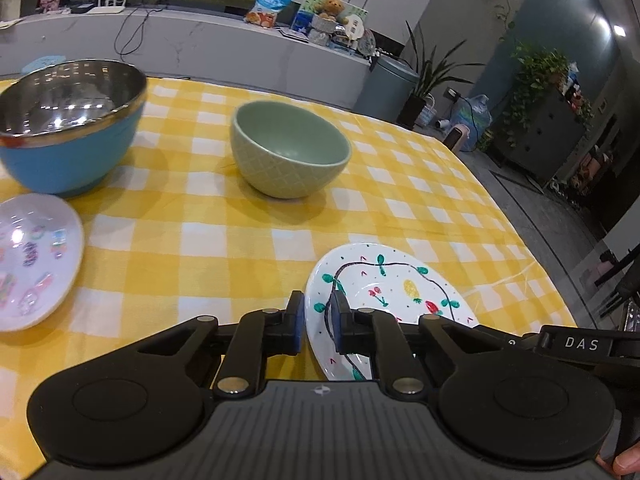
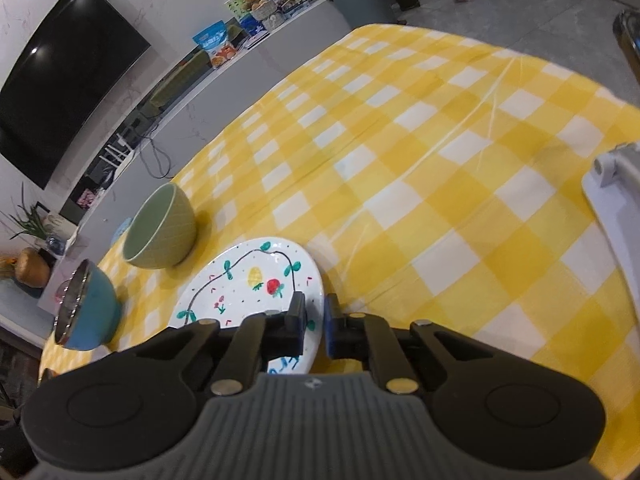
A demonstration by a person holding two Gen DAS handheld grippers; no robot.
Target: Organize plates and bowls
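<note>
A white plate painted with fruit and vines (image 1: 396, 284) lies on the yellow checked tablecloth (image 1: 200, 240). My left gripper (image 1: 318, 310) is shut on its left rim, one finger over the plate and one outside it. My right gripper (image 2: 314, 314) is shut on the opposite rim of the same plate (image 2: 248, 280). A green patterned bowl (image 1: 288, 148) stands upright beyond the plate. To the left are a blue bowl with a steel inside (image 1: 68, 132) and a pale plate with cartoon prints (image 1: 32, 256).
The table's right edge (image 1: 520, 240) drops to the floor close to the painted plate. A white stand (image 2: 616, 200) sits at the right of the cloth in the right wrist view. A counter with bags and boxes (image 1: 280, 12) runs behind the table.
</note>
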